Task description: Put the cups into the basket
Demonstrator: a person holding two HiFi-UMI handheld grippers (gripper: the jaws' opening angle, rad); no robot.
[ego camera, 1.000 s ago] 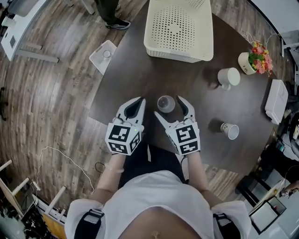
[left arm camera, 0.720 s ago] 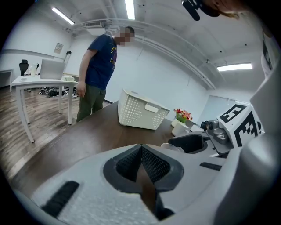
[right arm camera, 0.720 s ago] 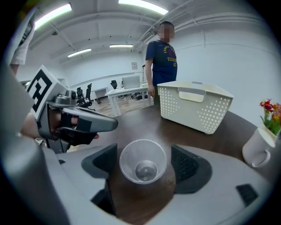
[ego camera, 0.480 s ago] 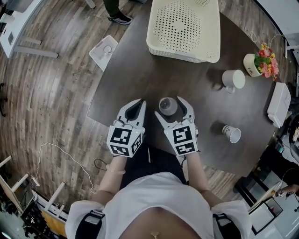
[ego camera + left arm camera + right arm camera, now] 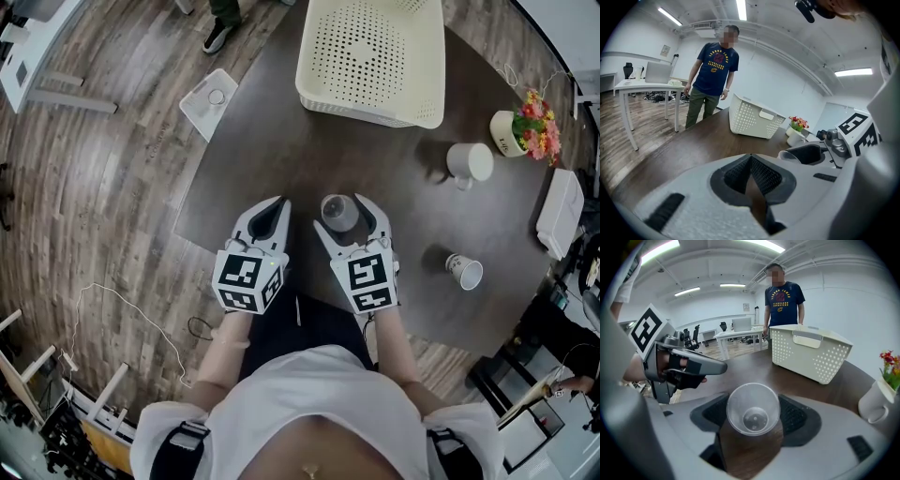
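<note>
A clear plastic cup [image 5: 339,212] stands upright on the dark table [image 5: 281,150], near its front edge. My right gripper [image 5: 343,208] straddles the cup, one finger on each side. Its jaws are closing, and the pads [image 5: 793,416] sit right at the cup's [image 5: 753,408] rim without denting it. My left gripper [image 5: 280,201] rests beside it to the left, shut and with nothing in it; its fingertips [image 5: 750,158] meet. The cream perforated basket [image 5: 314,94] stands at the far side of the table. A white mug [image 5: 469,161] and a tipped paper cup [image 5: 464,272] are off to the right.
A pot of flowers [image 5: 525,131] and a white box [image 5: 561,211] occupy the table's right edge. A person [image 5: 783,301] stands behind the basket [image 5: 808,352]. On the wood floor to the left lies a pale square thing [image 5: 208,105].
The right gripper's fingers have drawn in a little around the clear cup. The standing person's foot at the top has shifted. The left gripper stays put.
</note>
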